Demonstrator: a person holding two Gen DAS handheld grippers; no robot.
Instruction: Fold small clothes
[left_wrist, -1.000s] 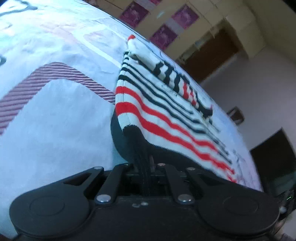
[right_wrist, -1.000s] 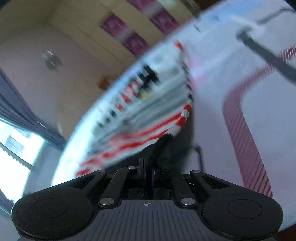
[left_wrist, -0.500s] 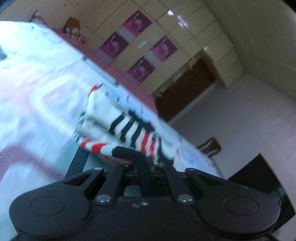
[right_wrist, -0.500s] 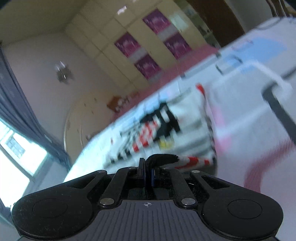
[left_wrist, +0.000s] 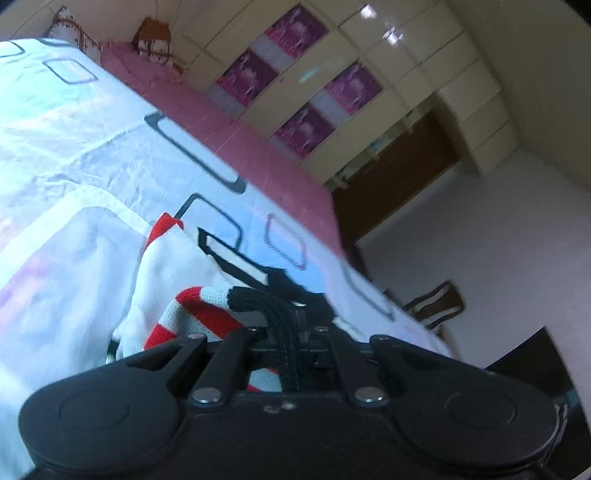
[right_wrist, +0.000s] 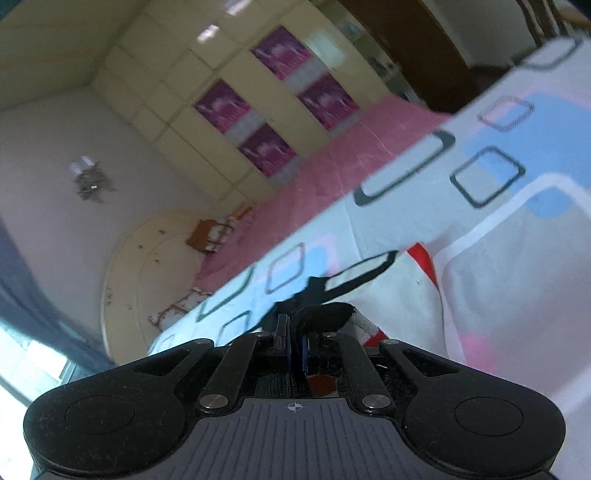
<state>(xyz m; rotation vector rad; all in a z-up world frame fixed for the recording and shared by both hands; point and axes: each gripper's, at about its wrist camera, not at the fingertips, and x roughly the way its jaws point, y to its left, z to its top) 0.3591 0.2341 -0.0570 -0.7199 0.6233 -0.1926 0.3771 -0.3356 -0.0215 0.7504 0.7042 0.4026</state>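
A small knit garment (left_wrist: 173, 291), white with red and black stripes and a black ribbed hem, lies on the patterned bedsheet (left_wrist: 66, 155). My left gripper (left_wrist: 291, 332) is shut on the black hem (left_wrist: 258, 299) at one corner, with the striped cloth bunched just below it. My right gripper (right_wrist: 295, 343) is shut on the other hem corner (right_wrist: 325, 314); the garment (right_wrist: 399, 306) spreads to its right. Both hem corners are held over the far part of the garment. Most of the garment is hidden behind the gripper bodies.
The bed runs on past the garment to a pink strip (left_wrist: 236, 140) along its far side. Beyond stand cream cupboards with purple panels (left_wrist: 295, 74), a brown door (left_wrist: 399, 173) and a chair (left_wrist: 436, 302). A round headboard (right_wrist: 155, 258) and window show left in the right wrist view.
Both grippers carried the black hem up and forward over the garment. The striped front that filled both views a second ago is now folded under and mostly out of sight.
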